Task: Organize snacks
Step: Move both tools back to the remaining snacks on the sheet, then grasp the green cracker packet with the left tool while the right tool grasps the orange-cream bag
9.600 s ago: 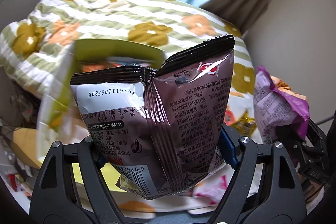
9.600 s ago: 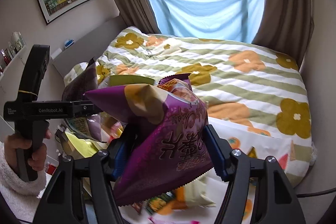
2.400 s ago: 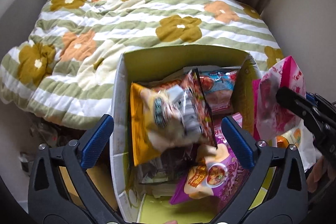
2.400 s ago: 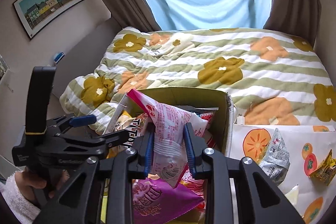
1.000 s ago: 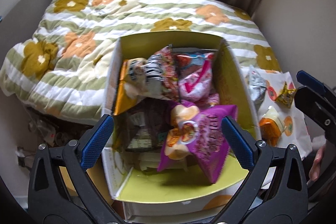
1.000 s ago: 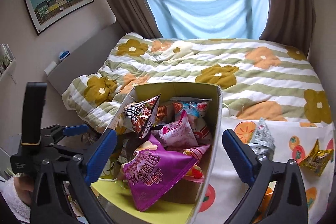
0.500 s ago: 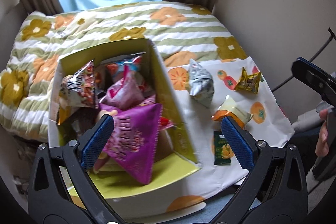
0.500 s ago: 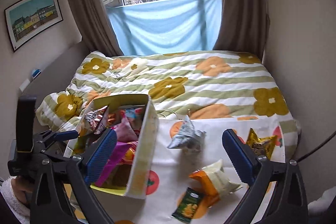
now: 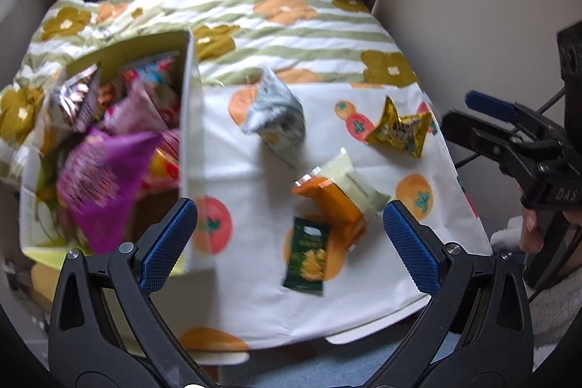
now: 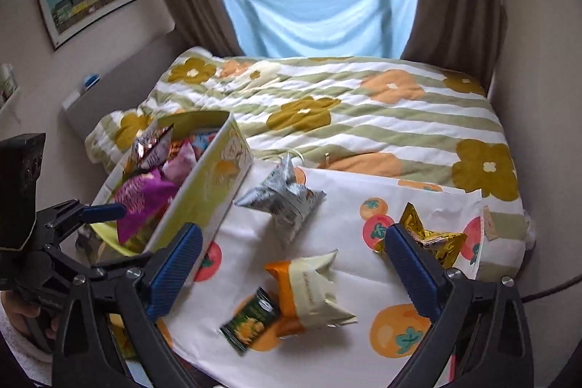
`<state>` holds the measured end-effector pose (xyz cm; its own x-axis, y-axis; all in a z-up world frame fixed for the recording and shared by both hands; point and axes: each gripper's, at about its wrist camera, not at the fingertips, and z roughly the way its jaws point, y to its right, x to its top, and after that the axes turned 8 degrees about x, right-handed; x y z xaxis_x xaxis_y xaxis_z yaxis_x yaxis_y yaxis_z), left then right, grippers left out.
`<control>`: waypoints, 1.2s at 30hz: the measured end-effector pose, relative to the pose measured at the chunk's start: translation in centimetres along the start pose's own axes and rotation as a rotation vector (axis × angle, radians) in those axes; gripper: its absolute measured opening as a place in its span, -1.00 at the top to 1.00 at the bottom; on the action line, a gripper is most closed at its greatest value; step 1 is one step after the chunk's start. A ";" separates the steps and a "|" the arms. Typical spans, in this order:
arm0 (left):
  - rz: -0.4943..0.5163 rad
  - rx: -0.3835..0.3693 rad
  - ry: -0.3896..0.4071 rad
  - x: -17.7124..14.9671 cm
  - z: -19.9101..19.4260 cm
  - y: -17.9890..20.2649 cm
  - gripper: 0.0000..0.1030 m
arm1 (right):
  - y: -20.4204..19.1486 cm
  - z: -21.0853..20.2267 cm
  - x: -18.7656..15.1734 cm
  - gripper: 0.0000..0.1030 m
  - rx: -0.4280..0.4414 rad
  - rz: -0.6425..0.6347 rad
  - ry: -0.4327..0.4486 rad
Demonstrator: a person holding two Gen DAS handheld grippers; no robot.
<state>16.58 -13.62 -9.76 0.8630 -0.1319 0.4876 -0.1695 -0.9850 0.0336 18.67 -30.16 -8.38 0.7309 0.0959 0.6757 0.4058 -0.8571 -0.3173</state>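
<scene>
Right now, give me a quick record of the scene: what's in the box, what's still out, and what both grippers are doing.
box: open-topped, on the left, holds several bags including a purple bag
still out on the fruit-print sheet: silver bag, gold packet, orange-and-cream bag, dark green packet
left gripper: jaws wide open, holding nothing
right gripper: jaws wide open, holding nothing

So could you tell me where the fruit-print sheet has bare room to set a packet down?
Free: between the box wall and the silver bag, and along the sheet's near edge. Crowded: around the orange pack, green sachet and gold bag.
</scene>
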 end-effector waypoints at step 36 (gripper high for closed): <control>0.238 0.113 -0.283 -7.9 16.0 5.1 -0.18 | 4.1 13.8 -10.3 -0.94 0.096 -0.111 -0.331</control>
<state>16.53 -19.38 -27.41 0.9057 -0.3684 0.2099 -0.3410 -0.9270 -0.1559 20.32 -27.67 -25.78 0.8111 0.3584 0.4622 0.5310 -0.7825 -0.3251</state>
